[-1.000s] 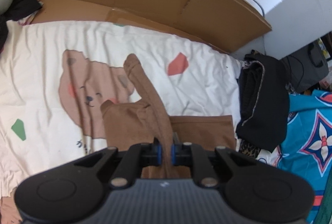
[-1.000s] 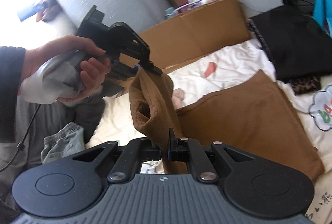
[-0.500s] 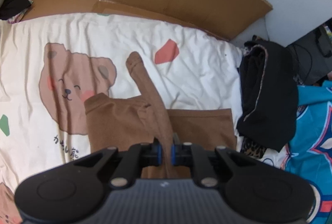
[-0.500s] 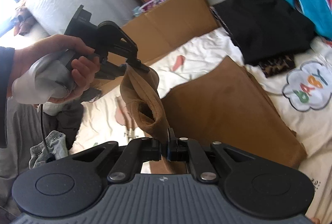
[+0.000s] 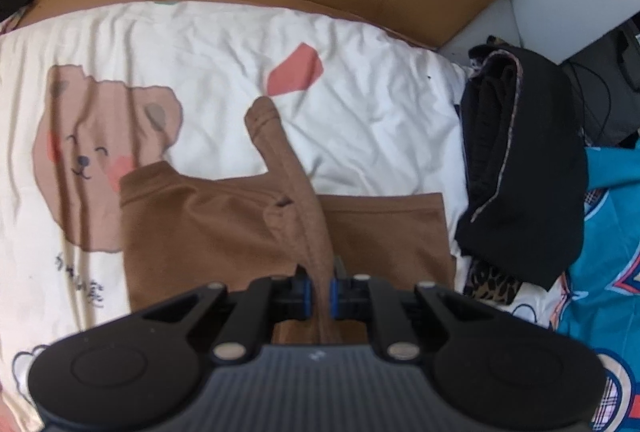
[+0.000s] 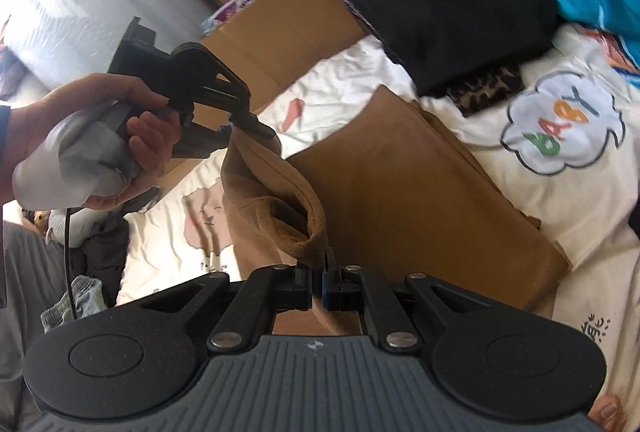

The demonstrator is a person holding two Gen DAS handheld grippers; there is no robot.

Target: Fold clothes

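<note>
Plain caramel-brown knit garment [image 5: 224,232] lies on a white bedsheet [image 5: 360,112] printed with a brown smiling bear and a coral patch; the folded black cloth [image 5: 528,168] shows leopard print underneath.

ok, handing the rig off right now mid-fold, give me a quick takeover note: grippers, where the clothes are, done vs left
Left gripper: shut on the brown garment, pinching a raised ridge of its cloth.
Right gripper: shut on the same garment, at the hemmed opening of the lifted part.
The left hand holds its gripper above the bed.
The garment's body lies flat on the bear-print sheet; the pinched part hangs between the grippers, above it.
A folded black garment sits beside it.
Done: one part picked up with both grippers.
Left: probably lay it across the body, release, finish folding.
</note>
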